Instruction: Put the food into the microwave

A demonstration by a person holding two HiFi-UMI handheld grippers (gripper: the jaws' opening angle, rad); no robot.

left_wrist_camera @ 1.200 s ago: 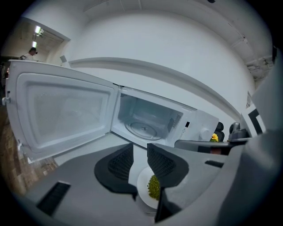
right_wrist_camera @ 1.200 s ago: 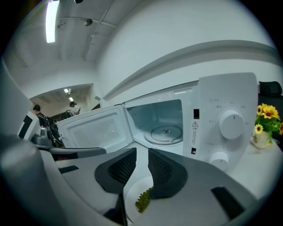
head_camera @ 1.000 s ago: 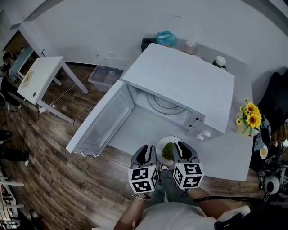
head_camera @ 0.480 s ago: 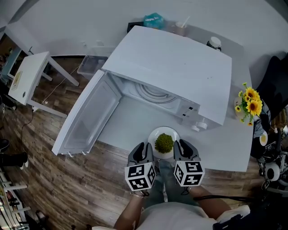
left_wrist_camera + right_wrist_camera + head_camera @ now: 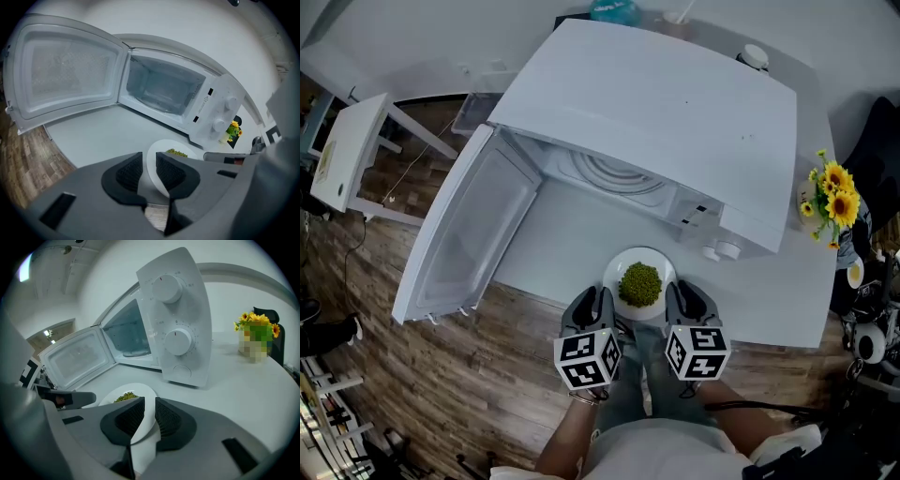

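Note:
A white plate (image 5: 639,266) heaped with green food (image 5: 639,284) is at the table's near edge, in front of the white microwave (image 5: 675,103). The microwave door (image 5: 464,230) is swung wide open to the left, and the cavity (image 5: 164,89) holds only a glass turntable. My left gripper (image 5: 598,302) is shut on the plate's left rim (image 5: 152,164). My right gripper (image 5: 680,298) is shut on its right rim (image 5: 143,420). The green food (image 5: 124,397) shows just beyond the right gripper's jaws. Whether the plate rests on the table cannot be told.
The control panel with two knobs (image 5: 176,315) stands on the microwave's right side. A vase of sunflowers (image 5: 834,192) sits at the table's right (image 5: 787,300). Behind the microwave are a jar (image 5: 755,56) and a teal item (image 5: 614,11). A small white side table (image 5: 347,155) stands on the wood floor.
Both grippers have carried the plate a little forward, away from the table's edge and towards the microwave. The head camera has moved closer over the microwave.

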